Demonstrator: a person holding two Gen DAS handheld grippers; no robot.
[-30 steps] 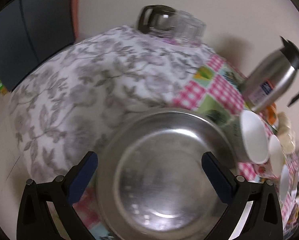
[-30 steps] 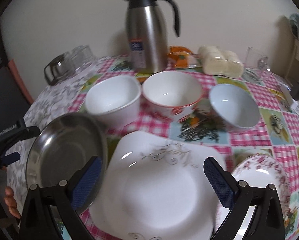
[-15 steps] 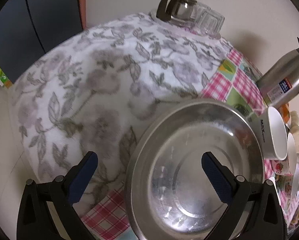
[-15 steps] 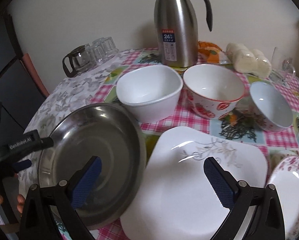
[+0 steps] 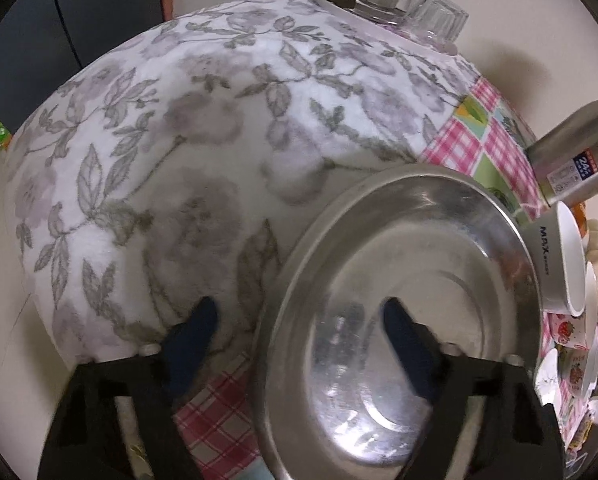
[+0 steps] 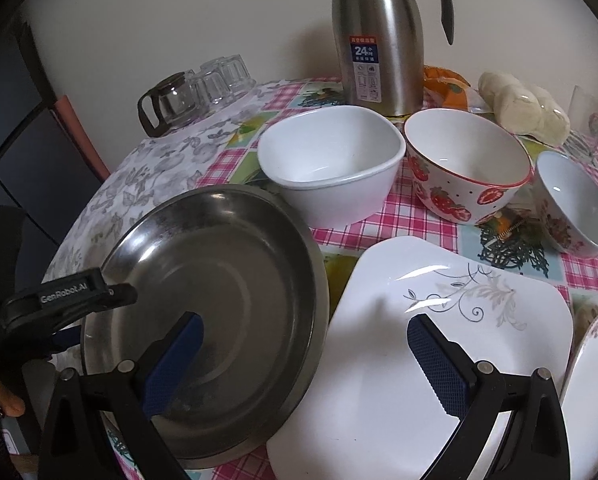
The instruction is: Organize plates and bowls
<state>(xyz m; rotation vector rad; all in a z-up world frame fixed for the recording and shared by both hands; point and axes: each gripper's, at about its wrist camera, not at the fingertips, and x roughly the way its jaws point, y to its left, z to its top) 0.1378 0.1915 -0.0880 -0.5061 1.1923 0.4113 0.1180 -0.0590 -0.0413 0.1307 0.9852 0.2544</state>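
Left wrist view: left hand-held gripper (image 5: 295, 320) jaws have just been closing, straddling the near rim of the round stainless-steel plate (image 5: 411, 296) at the worktop's (image 5: 203, 152) left edge, not yet clamped. Grasp likely starting. Right hand-held gripper (image 6: 303, 340) wide, empty.

Bare floral cloth (image 5: 187, 152) at far left – open passage, steel plate (image 6: 219, 280) and square white plate (image 6: 439, 320) filling the near side, three bowls (image 6: 331, 160) and thermos (image 6: 379, 36) blocking the far side.
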